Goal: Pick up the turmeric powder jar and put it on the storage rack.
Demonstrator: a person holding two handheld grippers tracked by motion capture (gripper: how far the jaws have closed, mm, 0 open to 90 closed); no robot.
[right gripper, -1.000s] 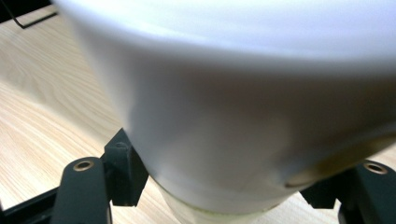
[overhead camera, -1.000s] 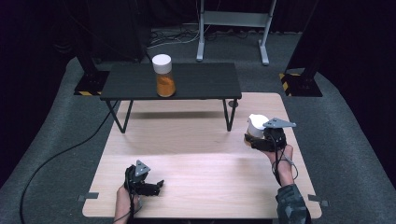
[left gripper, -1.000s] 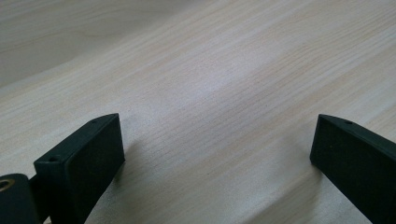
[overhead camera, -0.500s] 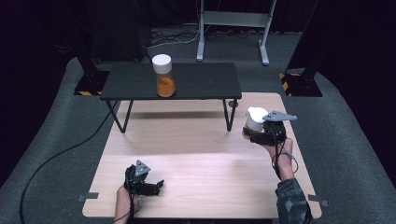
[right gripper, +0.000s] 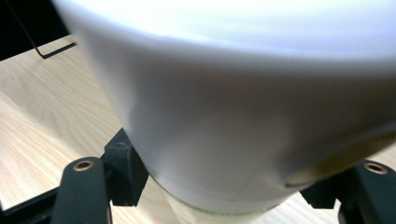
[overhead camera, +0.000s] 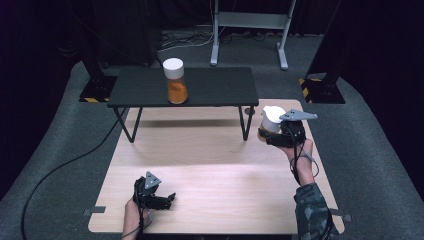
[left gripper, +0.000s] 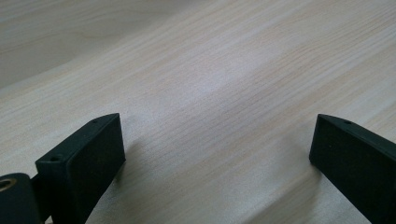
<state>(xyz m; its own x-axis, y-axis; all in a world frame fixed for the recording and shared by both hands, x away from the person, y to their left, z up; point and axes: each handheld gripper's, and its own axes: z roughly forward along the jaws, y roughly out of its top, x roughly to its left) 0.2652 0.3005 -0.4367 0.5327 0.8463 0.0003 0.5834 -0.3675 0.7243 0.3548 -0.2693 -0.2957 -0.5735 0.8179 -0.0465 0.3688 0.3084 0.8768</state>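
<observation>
Gripping a white-capped jar (overhead camera: 270, 122) between clenched jaws, right gripper (overhead camera: 272, 136) raised off the wooden table (overhead camera: 210, 165) near its far right corner, just in front of the right leg of the low black bench (overhead camera: 200, 86). Seen up close in the right gripper view, jar's white cap (right gripper: 243, 93) looming large, black pads pressed against either side below the cap, a sliver of orange contents showing at the lower right. Jar tilted a little in the grasp, cap leaning toward the far edge. Resting low near the table's near edge, left of centre, left gripper (overhead camera: 165, 198) with jaws released and spread wide, nothing between them, bare wood grain (left gripper: 215, 107) between the two pads in the left gripper view. Standing upright on the black bench, left of its middle, a second jar (overhead camera: 175, 81) with a white cap and orange filling, well apart from both grippers.
</observation>
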